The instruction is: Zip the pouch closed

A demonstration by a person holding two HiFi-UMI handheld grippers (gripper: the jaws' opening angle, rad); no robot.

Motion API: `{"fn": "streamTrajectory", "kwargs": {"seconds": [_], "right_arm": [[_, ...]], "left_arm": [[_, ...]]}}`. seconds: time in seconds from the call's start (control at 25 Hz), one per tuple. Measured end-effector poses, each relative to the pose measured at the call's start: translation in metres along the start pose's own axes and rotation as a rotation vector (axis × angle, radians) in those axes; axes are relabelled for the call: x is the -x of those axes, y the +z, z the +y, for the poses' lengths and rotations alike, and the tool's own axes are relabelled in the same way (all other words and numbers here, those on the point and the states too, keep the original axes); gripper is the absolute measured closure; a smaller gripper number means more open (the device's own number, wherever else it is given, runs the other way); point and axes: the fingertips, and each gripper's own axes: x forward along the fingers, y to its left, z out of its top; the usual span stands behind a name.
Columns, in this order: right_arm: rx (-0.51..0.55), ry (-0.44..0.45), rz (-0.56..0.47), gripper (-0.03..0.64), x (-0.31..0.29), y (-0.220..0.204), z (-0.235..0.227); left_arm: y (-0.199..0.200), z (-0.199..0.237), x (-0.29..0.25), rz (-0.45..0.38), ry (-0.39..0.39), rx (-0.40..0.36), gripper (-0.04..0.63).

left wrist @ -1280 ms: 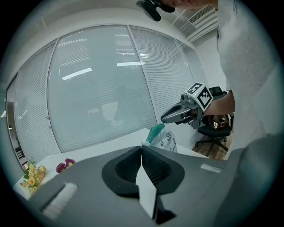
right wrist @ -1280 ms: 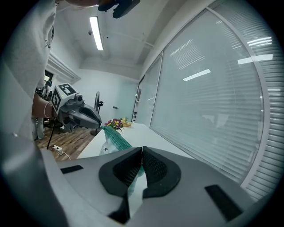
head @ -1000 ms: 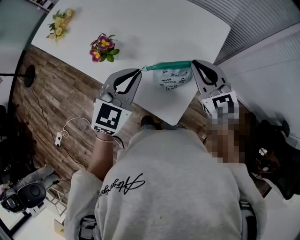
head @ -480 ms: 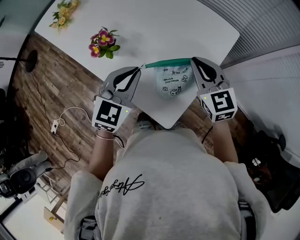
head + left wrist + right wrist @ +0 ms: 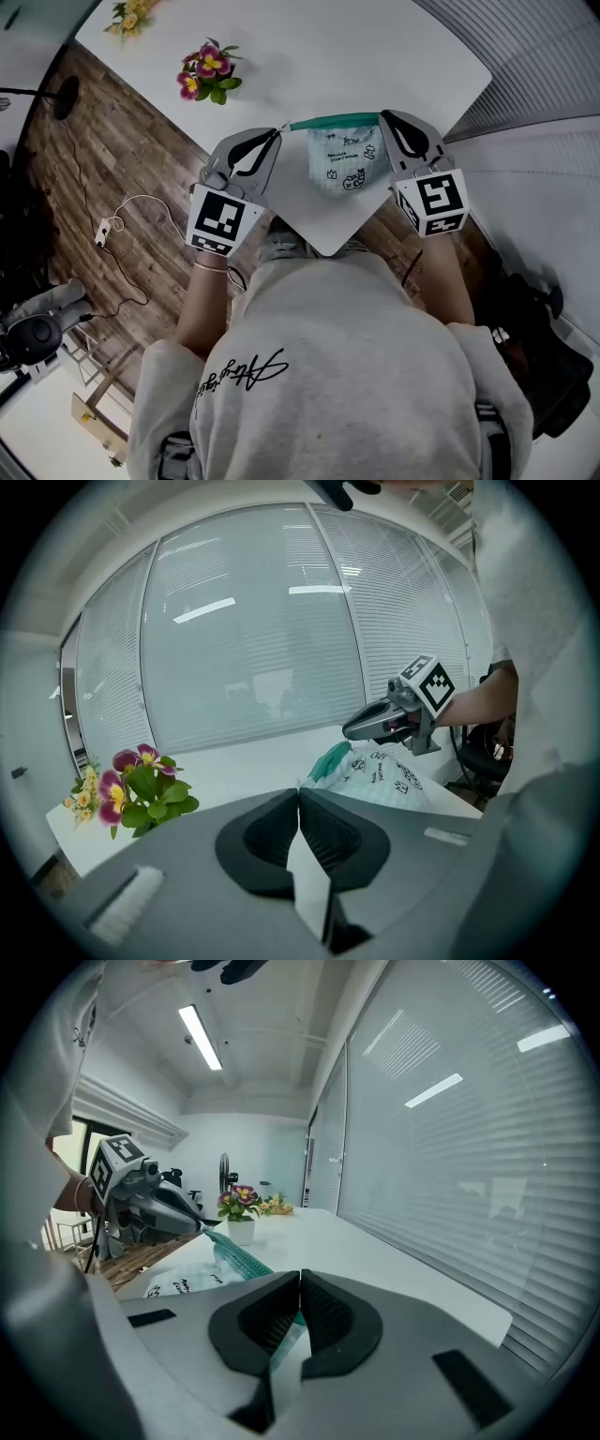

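A pale pouch (image 5: 341, 165) with small dark prints hangs from its green zipper band (image 5: 334, 122), stretched level between both grippers over the white table (image 5: 309, 56). My left gripper (image 5: 279, 131) is shut on a thin tab at the band's left end. My right gripper (image 5: 382, 117) is shut on the band's right end. In the left gripper view the shut jaws (image 5: 298, 794) point at the pouch (image 5: 380, 772) and the other gripper (image 5: 389, 719). In the right gripper view the green band (image 5: 239, 1255) runs from the shut jaws (image 5: 300, 1283) toward the left gripper (image 5: 155, 1206).
A pot of purple flowers (image 5: 208, 73) and a yellow bunch (image 5: 127, 17) stand at the table's far left. The table's near corner (image 5: 323, 246) lies just below the pouch. A cable and power strip (image 5: 103, 230) lie on the wooden floor. Window blinds (image 5: 281, 639) stand behind the table.
Both grippers have sunk a little with the zipper band still stretched between them. The pouch body, bunched a second ago, now hangs longer and flatter over the table's near corner.
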Motion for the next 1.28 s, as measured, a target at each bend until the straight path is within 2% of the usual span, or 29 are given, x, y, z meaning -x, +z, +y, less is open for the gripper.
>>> {"fn": "streamTrajectory", "kwargs": {"seconds": [0.76, 1.28], "right_arm": [[0.003, 0.044, 0.052, 0.609, -0.028, -0.027, 0.008], [0.018, 0.067, 0.112, 0.609, -0.043, -0.034, 0.013]], "left_arm": [[-0.042, 0.001, -0.011, 0.081, 0.046, 0.06, 0.589], [-0.059, 0.006, -0.016, 0.133, 0.032, 0.055, 0.588]]}}
